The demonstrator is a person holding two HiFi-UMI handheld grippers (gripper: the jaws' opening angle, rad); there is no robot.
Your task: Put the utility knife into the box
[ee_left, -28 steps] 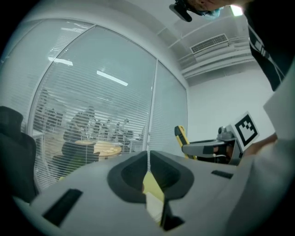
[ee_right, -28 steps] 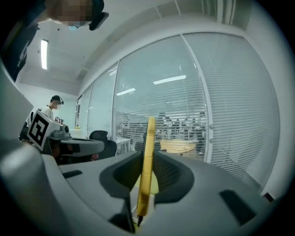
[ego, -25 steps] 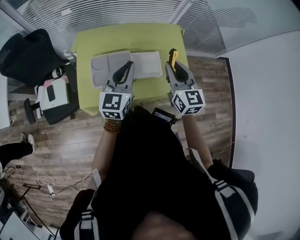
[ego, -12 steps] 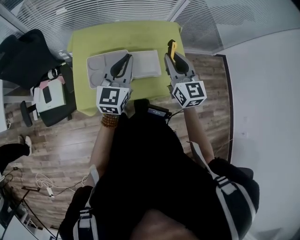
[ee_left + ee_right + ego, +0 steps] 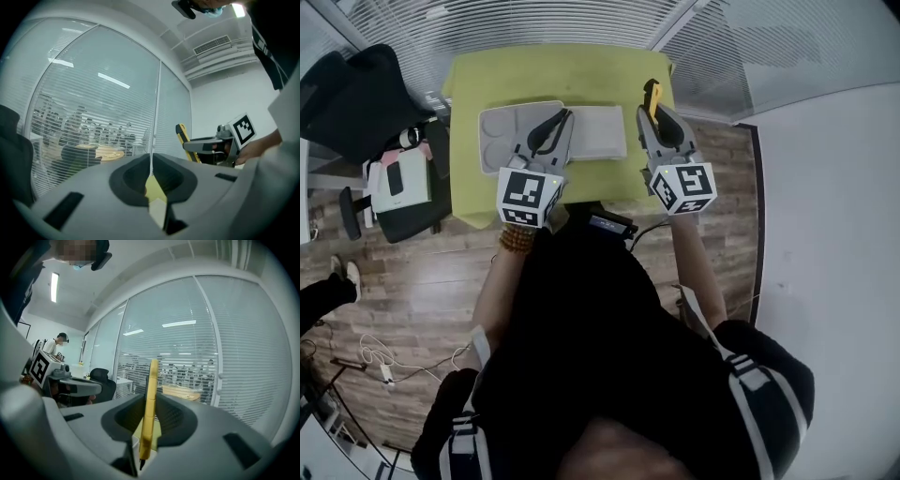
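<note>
From the head view we get the matte lime-green square table [image 5: 581, 70]. On it lies a shallow moulded grey plastic box [image 5: 499, 131] with round and square compartments, and a flat white rectangular panel [image 5: 600, 127] just beside it. Neither gripper view shows these; they mostly give us slatted blinds behind glass.

The left gripper [image 5: 560, 117] is over the box, its jaws together with nothing between them. The right gripper [image 5: 654, 114] is over the table's right edge, clamped on the slim yellow plastic utility knife [image 5: 151, 399], which stands upright, outside the box. Only the left gripper view shows its black edge.
</note>
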